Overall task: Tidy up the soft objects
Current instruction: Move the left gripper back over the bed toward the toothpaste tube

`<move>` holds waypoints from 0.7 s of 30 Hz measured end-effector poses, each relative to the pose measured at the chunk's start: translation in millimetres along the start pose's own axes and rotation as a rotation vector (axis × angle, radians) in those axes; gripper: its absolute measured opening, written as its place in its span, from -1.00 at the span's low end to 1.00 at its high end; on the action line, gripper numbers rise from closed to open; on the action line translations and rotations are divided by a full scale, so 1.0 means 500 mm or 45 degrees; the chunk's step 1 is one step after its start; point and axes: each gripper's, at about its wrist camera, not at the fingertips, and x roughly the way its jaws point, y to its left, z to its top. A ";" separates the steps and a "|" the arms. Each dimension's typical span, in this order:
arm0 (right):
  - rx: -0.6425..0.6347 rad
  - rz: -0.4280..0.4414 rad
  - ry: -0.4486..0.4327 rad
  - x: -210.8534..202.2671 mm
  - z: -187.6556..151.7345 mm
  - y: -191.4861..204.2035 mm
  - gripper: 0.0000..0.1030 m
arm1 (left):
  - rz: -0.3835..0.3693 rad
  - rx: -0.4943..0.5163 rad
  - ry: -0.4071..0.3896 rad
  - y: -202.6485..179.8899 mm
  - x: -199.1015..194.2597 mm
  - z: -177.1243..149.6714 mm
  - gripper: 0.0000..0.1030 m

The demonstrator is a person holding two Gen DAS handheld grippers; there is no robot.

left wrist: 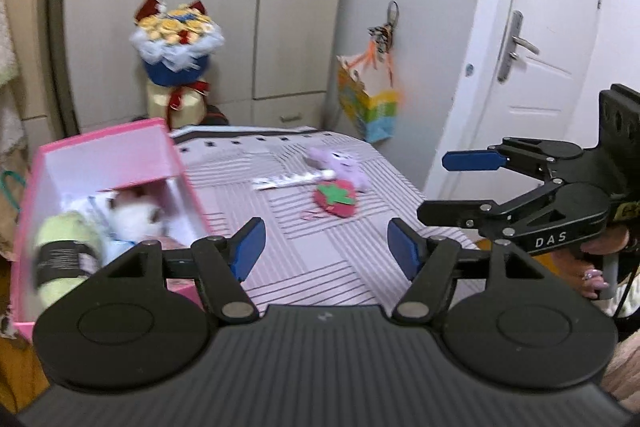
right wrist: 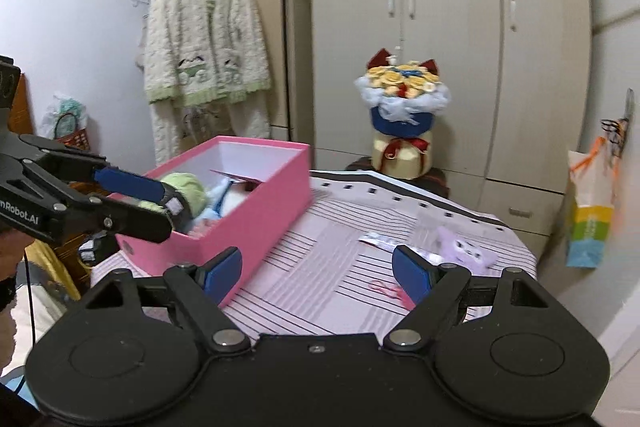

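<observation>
A pink box (left wrist: 120, 155) stands open at the left of the striped table (left wrist: 320, 267). In it lie a green soft roll with a black band (left wrist: 66, 259) and a white plush (left wrist: 136, 219). My left gripper (left wrist: 326, 247) is open beside the box with nothing between its fingers. Farther on lie a purple plush (left wrist: 340, 165), a red strawberry plush (left wrist: 336, 197) and a white strip (left wrist: 292, 181). My right gripper (left wrist: 452, 187) hangs open and holds nothing at the table's right edge. In the right wrist view my right gripper (right wrist: 318, 267) faces the box (right wrist: 256, 211) and purple plush (right wrist: 464, 247). My left gripper (right wrist: 144, 203) is at the box's near end.
A bouquet (right wrist: 404, 95) stands on a stool behind the table, in front of wardrobes (right wrist: 440, 7). A gift bag (left wrist: 370, 107) hangs at the far right corner, by a white door (left wrist: 532, 47). A cardigan (right wrist: 204, 35) hangs on a rack behind the box.
</observation>
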 end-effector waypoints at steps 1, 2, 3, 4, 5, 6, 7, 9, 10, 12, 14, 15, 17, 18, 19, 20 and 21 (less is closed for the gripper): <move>0.002 -0.001 -0.006 -0.001 -0.006 -0.006 0.66 | -0.010 -0.003 0.010 -0.007 0.015 0.001 0.30; 0.002 -0.001 -0.010 -0.001 -0.011 -0.014 0.66 | -0.016 -0.006 0.018 -0.010 0.029 0.001 0.30; 0.000 -0.001 -0.015 -0.002 -0.017 -0.022 0.66 | -0.021 -0.013 0.025 -0.014 0.043 0.002 0.30; 0.003 -0.001 -0.019 0.001 -0.023 -0.031 0.68 | -0.024 -0.023 0.030 -0.018 0.058 0.003 0.30; 0.011 -0.003 -0.017 0.006 -0.028 -0.042 0.70 | -0.025 -0.034 0.036 -0.021 0.073 0.003 0.30; 0.020 -0.005 -0.014 0.014 -0.032 -0.052 0.70 | -0.021 -0.043 0.040 -0.024 0.085 0.005 0.30; 0.024 -0.015 -0.017 0.024 -0.039 -0.063 0.70 | -0.014 -0.051 0.043 -0.027 0.102 0.007 0.30; 0.021 -0.050 -0.025 0.043 -0.050 -0.081 0.70 | 0.001 -0.067 0.043 -0.033 0.135 0.013 0.30; 0.018 -0.064 -0.031 0.050 -0.056 -0.087 0.70 | 0.010 -0.077 0.042 -0.035 0.150 0.015 0.30; 0.010 -0.086 -0.035 0.073 -0.068 -0.105 0.70 | 0.040 -0.111 0.036 -0.035 0.182 0.020 0.30; 0.012 -0.090 -0.020 0.103 -0.077 -0.126 0.70 | 0.082 -0.138 0.027 -0.034 0.215 0.024 0.30; 0.015 -0.085 -0.012 0.119 -0.081 -0.135 0.70 | 0.104 -0.145 0.020 -0.033 0.230 0.026 0.29; 0.014 -0.075 0.004 0.143 -0.089 -0.151 0.70 | 0.157 -0.170 0.012 -0.028 0.263 0.031 0.30; 0.013 -0.069 0.014 0.158 -0.091 -0.159 0.70 | 0.190 -0.182 0.008 -0.025 0.283 0.033 0.29; 0.010 -0.062 0.032 0.177 -0.094 -0.168 0.69 | 0.217 -0.196 0.014 -0.022 0.301 0.036 0.29; 0.008 -0.058 0.049 0.189 -0.097 -0.175 0.69 | 0.239 -0.216 0.019 -0.018 0.317 0.039 0.29; 0.004 -0.053 0.067 0.205 -0.099 -0.181 0.69 | 0.259 -0.245 0.021 -0.013 0.335 0.044 0.29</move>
